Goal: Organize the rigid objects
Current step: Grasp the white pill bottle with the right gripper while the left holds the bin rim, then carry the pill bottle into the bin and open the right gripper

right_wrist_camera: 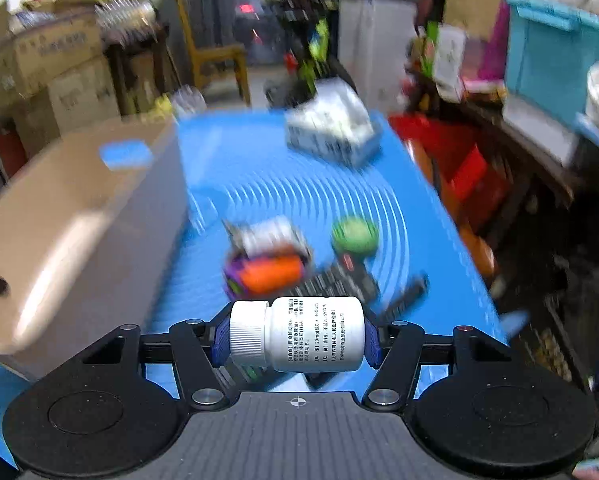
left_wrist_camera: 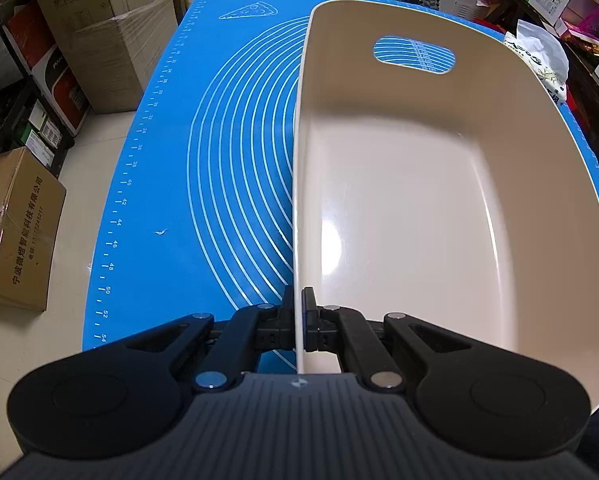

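My left gripper is shut on the left wall of a beige plastic bin, which stands empty on the blue mat. My right gripper is shut on a white pill bottle, held sideways above the mat, cap to the left. The bin also shows in the right wrist view at the left. On the mat ahead lie a purple and orange toy, a green round object, dark remotes and a white box. That view is motion-blurred.
Cardboard boxes stand on the floor left of the table. Cluttered shelves with a blue crate line the right side. A wooden chair stands beyond the table.
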`<state>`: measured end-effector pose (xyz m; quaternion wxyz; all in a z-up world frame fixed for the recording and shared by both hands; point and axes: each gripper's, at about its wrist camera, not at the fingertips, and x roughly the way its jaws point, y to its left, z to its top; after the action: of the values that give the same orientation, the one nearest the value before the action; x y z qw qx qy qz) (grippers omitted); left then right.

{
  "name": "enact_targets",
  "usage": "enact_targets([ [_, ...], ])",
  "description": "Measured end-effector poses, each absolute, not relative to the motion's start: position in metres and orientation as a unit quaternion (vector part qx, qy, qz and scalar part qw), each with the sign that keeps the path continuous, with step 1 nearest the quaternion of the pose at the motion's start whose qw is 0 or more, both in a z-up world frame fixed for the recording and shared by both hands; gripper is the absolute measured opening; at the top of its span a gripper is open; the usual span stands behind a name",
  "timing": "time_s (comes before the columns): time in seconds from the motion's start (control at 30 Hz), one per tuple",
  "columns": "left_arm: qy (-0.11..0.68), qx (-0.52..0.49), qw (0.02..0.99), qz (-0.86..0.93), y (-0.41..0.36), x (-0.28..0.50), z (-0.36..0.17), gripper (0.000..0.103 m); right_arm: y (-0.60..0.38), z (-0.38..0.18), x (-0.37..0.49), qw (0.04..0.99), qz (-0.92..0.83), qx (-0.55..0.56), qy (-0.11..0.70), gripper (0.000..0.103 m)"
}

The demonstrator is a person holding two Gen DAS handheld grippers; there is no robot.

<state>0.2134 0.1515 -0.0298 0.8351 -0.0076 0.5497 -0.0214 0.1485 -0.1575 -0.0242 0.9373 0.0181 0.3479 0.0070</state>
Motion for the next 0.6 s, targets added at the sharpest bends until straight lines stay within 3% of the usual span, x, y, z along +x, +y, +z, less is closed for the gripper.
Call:
enact_targets([
  [0.3,0.55,-0.011,0.835,-0.022,0.152,0.214,-0.03,0.003,-0.105,0.03,0.182,0.956,0.074,-0.018,0.283,0.064],
  [0.6,0.549,-0.013,0.835,-0.023,0.153,0.214,-0.03,0.003,-0.034,0.022,0.218,0.943,0.134,-0.057,0.299,0.064],
])
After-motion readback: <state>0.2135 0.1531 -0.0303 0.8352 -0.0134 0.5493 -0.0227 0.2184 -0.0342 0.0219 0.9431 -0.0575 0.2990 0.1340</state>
